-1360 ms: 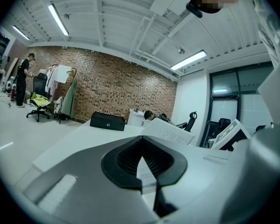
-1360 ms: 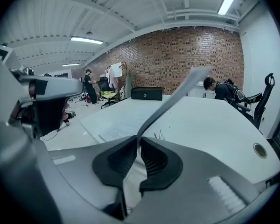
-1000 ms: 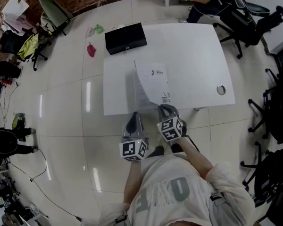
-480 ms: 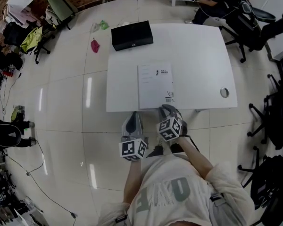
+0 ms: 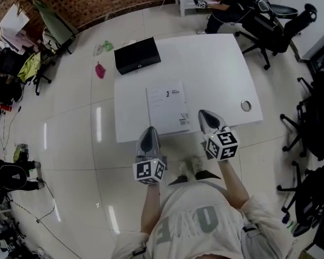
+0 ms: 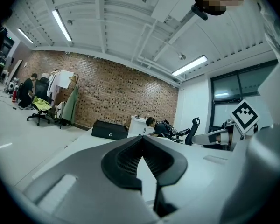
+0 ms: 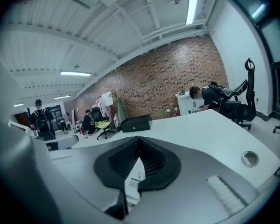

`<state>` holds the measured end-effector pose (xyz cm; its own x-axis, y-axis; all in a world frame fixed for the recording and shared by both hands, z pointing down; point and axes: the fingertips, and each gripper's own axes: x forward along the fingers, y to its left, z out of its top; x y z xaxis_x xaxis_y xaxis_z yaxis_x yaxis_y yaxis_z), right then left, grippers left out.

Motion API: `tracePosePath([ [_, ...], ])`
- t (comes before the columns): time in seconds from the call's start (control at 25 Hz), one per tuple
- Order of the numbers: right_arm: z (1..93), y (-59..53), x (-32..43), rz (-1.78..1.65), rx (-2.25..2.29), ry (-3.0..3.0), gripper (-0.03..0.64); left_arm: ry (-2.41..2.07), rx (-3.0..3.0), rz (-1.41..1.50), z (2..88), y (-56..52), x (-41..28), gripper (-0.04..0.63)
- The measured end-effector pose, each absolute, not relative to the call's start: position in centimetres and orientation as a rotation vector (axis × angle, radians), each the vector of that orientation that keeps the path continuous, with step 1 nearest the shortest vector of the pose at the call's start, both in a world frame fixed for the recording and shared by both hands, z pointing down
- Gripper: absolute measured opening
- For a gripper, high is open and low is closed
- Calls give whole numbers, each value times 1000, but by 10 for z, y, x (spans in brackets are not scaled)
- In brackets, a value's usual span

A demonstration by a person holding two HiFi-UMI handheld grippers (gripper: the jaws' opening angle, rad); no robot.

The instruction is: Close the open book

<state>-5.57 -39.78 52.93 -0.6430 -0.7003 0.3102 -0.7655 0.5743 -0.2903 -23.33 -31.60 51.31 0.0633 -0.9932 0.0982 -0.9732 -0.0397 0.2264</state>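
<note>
White table (image 5: 216, 63) in brick-walled office, pale tiled floor around. Near front edge lies book (image 5: 167, 108), shut and flat, cover up, barcode corner toward me. Black case (image 5: 137, 55) on far left corner, round grommet (image 5: 245, 106) near right edge. My left gripper (image 5: 149, 129) hangs just short of table edge, left of book, jaws together, nothing between. My right gripper (image 5: 205, 114) over front edge, just right of book, apart from it; jaws just been closing, now pressed together, empty.
</note>
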Motion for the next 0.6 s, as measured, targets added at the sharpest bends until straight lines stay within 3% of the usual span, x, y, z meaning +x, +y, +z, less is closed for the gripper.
tracePosePath([
  [0.28, 526, -389, -17, 742, 1422, -2634, 3, -1931, 2203, -112, 505, -326, -207, 17],
  [0.6, 548, -359, -27, 680, 1393, -2560, 3, -1867, 2245, -134, 517, -292, -212, 18],
])
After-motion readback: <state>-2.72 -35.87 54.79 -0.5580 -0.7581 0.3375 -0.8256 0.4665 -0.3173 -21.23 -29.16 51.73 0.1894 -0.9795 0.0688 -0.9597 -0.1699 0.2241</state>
